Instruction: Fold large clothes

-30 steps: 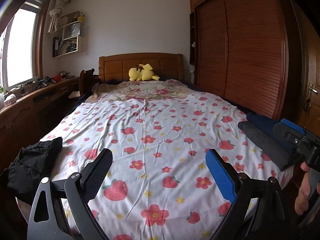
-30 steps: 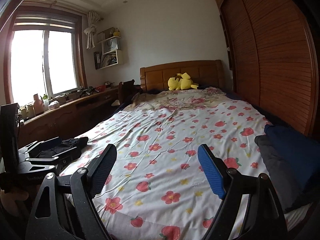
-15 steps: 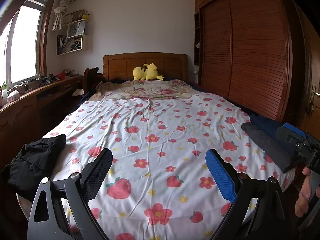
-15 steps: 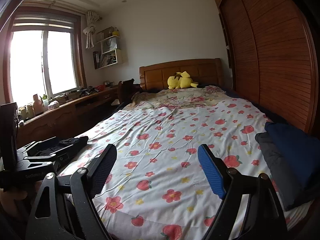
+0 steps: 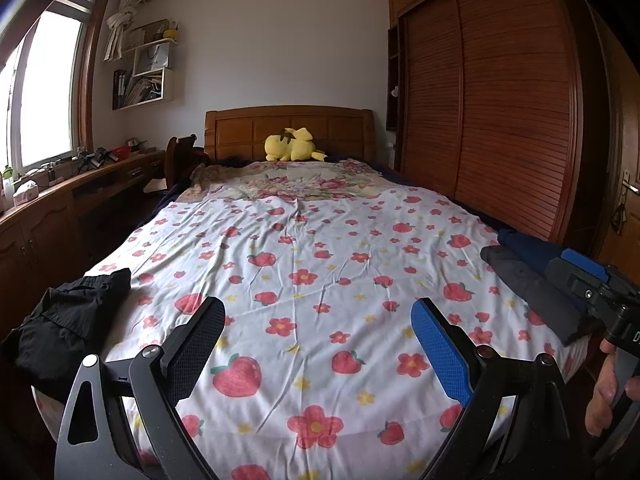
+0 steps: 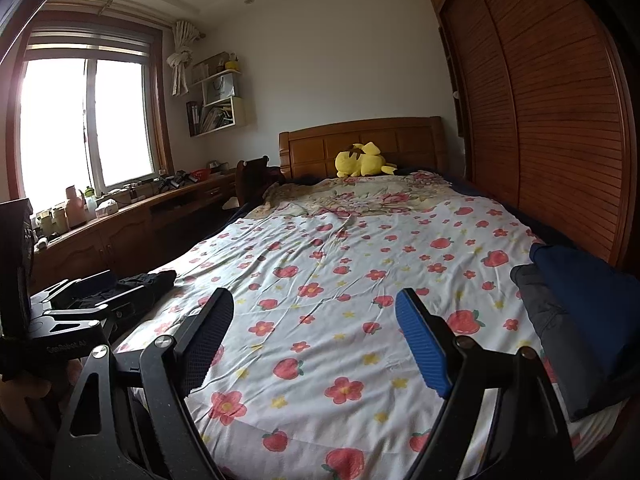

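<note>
- While hovering over foot of bed, left gripper wide apart, nothing between fingers, not touching sheet.
- Same for right gripper: spread wide, empty, above foot of bed, clear of fabric.
- One black pad, one blue pad on each tool; black finger on left of frame, blue finger on right in left wrist view.
- Black garment, crumpled, at left edge of bed near foot, partly hanging off side; also seen in right wrist view behind left tool.
- Dark grey garment, folded, at right edge of bed near foot; navy garment stacked on it, toward wardrobe side.
- Same pile in right wrist view: grey under navy, touching, at right edge of bed.
- Middle of bed bare: white sheet with strawberry and flower print, lightly wrinkled.
- Yellow plush at head of bed against wooden headboard.
- Right hand at right edge of left wrist view, wrapped around tool handle, off right corner of bed.
- Wooden slatted wardrobe along right side of bed; desk with clutter along left side, under window.
</note>
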A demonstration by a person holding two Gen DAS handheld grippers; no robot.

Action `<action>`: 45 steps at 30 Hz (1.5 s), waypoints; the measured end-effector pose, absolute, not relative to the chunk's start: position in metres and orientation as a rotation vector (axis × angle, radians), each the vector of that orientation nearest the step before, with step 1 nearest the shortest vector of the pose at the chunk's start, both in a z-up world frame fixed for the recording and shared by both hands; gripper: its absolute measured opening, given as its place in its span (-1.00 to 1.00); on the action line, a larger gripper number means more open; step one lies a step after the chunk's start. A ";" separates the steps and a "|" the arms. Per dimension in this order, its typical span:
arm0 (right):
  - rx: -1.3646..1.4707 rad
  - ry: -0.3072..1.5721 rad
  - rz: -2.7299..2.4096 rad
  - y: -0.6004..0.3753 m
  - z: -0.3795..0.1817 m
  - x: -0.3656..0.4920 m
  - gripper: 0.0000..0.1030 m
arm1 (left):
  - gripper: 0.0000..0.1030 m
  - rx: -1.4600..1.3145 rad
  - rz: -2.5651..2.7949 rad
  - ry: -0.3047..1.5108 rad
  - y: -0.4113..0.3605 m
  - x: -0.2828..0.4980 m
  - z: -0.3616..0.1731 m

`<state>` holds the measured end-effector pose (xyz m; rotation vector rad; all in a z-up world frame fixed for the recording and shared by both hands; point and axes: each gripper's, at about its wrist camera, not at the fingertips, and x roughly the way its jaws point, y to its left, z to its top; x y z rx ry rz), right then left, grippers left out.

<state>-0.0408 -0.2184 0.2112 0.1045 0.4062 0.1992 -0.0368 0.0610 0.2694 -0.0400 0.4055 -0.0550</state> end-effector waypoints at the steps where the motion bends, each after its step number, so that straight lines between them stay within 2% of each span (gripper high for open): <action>1: 0.106 0.406 0.201 -0.219 0.211 -0.041 0.62 | 0.84 -0.040 -0.055 0.406 0.061 -0.037 0.269; 45: 0.105 0.397 0.198 -0.219 0.212 -0.044 0.62 | 0.84 -0.041 -0.056 0.382 0.058 -0.048 0.275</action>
